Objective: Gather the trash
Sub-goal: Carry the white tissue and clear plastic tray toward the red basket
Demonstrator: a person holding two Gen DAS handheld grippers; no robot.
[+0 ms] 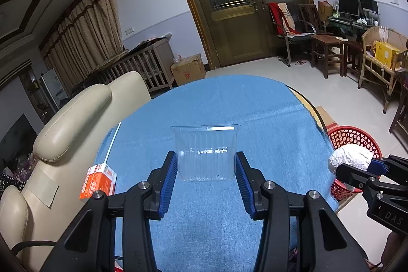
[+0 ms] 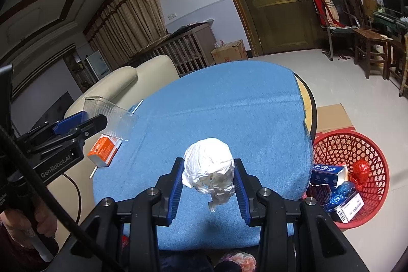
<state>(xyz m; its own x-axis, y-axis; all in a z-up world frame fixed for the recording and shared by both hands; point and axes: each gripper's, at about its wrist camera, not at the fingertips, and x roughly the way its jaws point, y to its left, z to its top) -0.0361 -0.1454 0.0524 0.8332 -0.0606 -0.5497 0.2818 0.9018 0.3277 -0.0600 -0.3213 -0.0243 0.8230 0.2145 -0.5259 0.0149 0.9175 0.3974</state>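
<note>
My left gripper (image 1: 206, 165) is shut on a clear plastic tray (image 1: 206, 152) and holds it above the blue-clothed round table (image 1: 255, 103). The tray also shows in the right wrist view (image 2: 112, 119), lifted in the left gripper (image 2: 84, 122). My right gripper (image 2: 208, 172) is shut on a crumpled white paper ball (image 2: 209, 167), held above the table's right part; it shows in the left wrist view (image 1: 349, 157) too. A red mesh basket (image 2: 377, 152) stands on the floor right of the table, with several wrappers inside.
An orange and white carton (image 1: 98, 181) and a white straw (image 1: 112, 142) lie at the table's left edge. A cream sofa (image 1: 66, 134) stands left of the table. A flat cardboard sheet (image 2: 331, 116) lies behind the basket. Chairs and stools stand at the far right.
</note>
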